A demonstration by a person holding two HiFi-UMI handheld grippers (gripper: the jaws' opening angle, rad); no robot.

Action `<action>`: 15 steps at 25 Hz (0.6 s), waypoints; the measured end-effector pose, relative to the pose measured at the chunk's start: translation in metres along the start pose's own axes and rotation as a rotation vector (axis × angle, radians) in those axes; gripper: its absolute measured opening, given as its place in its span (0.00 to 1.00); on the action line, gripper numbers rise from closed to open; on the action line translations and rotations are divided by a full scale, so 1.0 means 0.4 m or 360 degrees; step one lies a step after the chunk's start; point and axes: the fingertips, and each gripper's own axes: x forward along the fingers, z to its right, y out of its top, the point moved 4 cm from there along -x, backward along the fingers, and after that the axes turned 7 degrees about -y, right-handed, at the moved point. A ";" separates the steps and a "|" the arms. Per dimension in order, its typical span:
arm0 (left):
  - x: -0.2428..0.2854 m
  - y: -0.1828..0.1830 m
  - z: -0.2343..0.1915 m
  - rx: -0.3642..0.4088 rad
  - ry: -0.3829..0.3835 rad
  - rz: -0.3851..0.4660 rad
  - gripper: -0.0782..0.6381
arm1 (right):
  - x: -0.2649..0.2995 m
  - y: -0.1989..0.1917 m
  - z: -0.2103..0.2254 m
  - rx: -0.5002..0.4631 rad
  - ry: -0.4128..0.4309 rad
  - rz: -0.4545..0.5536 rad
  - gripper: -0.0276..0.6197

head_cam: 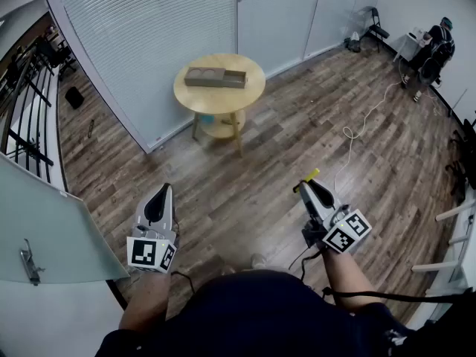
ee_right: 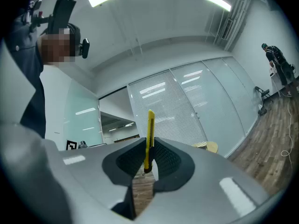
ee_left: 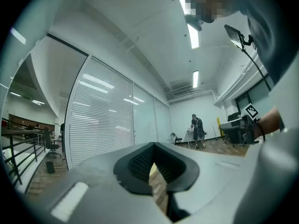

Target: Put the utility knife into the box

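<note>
Right gripper (head_cam: 307, 187) clamping knife (head_cam: 309, 177); left gripper (head_cam: 163, 192) jaws together, empty. Box (head_cam: 216, 76) sitting well apart at 11 o'clock; drop-in pending.

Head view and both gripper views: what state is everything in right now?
utility knife: upright, clamped between the right gripper's jaws.
right gripper: shut on the utility knife.
left gripper: jaws together, empty.
box: open-topped, lying on the round table.

Open floor (head_cam: 275, 162) ahead; round table (head_cam: 223, 100) beyond
</note>
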 end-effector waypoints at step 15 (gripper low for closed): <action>0.136 -0.023 0.107 -0.0028 -0.0028 -0.0025 0.11 | -0.047 0.032 0.094 0.0023 0.0059 -0.0006 0.14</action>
